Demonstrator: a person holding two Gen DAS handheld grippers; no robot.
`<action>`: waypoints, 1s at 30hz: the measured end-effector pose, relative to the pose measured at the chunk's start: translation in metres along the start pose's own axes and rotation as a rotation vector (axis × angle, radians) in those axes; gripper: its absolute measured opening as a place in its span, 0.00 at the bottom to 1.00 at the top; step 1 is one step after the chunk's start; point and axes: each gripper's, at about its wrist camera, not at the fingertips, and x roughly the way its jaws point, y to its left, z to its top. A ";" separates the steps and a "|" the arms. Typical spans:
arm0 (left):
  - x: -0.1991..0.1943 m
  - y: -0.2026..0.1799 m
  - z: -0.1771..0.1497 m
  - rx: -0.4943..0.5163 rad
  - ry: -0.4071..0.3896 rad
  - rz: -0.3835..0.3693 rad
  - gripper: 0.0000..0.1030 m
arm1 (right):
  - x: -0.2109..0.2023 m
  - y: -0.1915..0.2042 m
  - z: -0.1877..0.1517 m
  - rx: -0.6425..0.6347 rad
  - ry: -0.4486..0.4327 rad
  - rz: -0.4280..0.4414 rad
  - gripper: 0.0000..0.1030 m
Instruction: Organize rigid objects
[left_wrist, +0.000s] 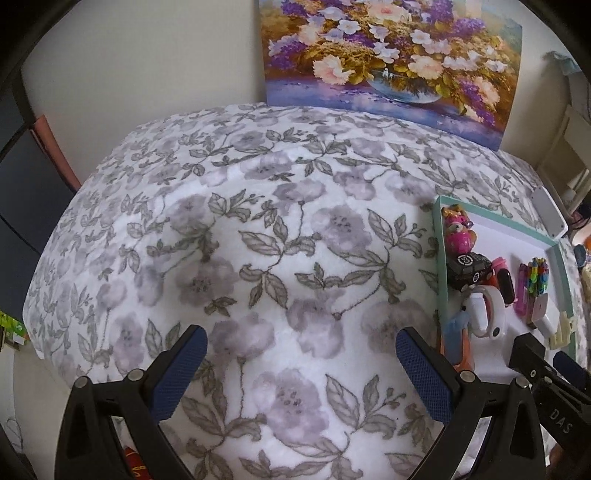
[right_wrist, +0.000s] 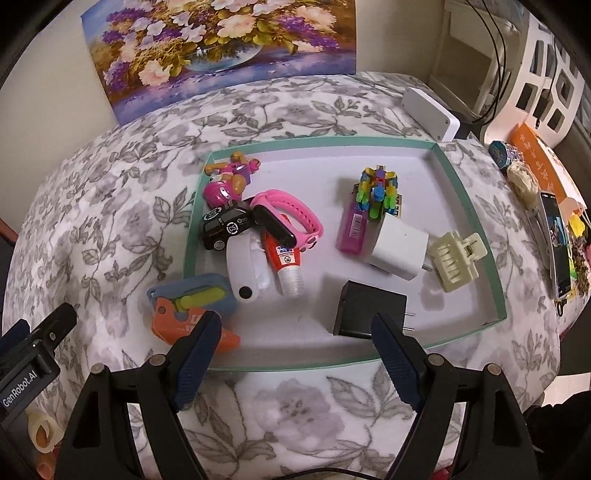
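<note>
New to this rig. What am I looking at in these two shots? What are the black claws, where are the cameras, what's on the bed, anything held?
There is no robot arm: a person carries one hand-held gripper in each hand, and each has a fisheye camera looking forward along its two blue-padded fingers.

The left wrist view shows the left hand-held gripper over a floral bedspread. It is open and holds nothing.

The right wrist view shows the right hand-held gripper, also open and holding nothing, at the near edge of a shallow green-rimmed tray.

In the tray lie a black charger, a white charger, a cream hair clip, a pink lighter, a pink wristband, a black toy car and other small items. An orange and blue cutter lies across the tray's left rim.

A flower painting leans against the wall behind.
</note>
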 end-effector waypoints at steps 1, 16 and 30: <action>0.000 0.000 0.000 0.004 0.002 0.003 1.00 | 0.000 0.001 0.000 -0.003 0.001 0.001 0.82; 0.010 -0.006 -0.002 0.050 0.043 0.018 1.00 | 0.004 0.010 0.002 -0.033 0.008 -0.020 0.82; 0.015 -0.008 -0.003 0.074 0.069 0.029 1.00 | 0.006 0.011 0.003 -0.039 0.013 -0.026 0.82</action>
